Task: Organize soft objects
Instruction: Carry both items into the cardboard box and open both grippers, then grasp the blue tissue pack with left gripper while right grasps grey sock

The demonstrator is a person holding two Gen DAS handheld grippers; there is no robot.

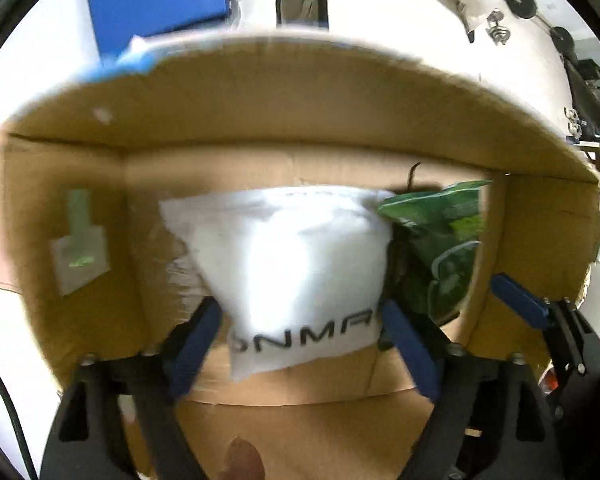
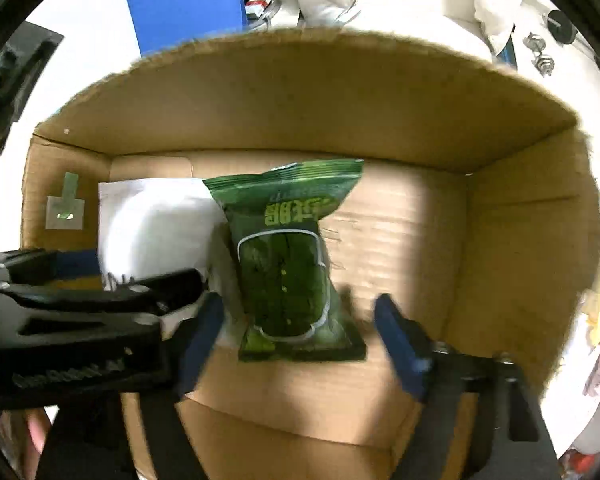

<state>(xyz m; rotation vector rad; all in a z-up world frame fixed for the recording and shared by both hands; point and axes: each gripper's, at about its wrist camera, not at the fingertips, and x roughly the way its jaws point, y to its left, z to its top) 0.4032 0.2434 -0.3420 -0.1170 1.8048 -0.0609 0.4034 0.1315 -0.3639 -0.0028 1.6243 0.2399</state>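
A white soft pouch (image 1: 296, 264) with black lettering lies in an open cardboard box (image 1: 300, 120). My left gripper (image 1: 300, 344) is open, its blue fingers spread either side of the pouch's near end. A green snack bag (image 2: 288, 264) lies on the box floor beside the pouch (image 2: 156, 232); it also shows in the left wrist view (image 1: 436, 248). My right gripper (image 2: 300, 340) is open, its fingers spread around the bag's near end. The left gripper's black body (image 2: 80, 312) crosses the right wrist view at the left. The right gripper's finger (image 1: 520, 300) shows at the right of the left wrist view.
The box walls (image 2: 532, 240) rise on all sides, with a label (image 2: 66, 208) on the left wall. A blue panel (image 2: 184, 4) and white fabric (image 2: 380, 0) lie beyond the box. Bare cardboard floor (image 2: 400, 240) lies right of the green bag.
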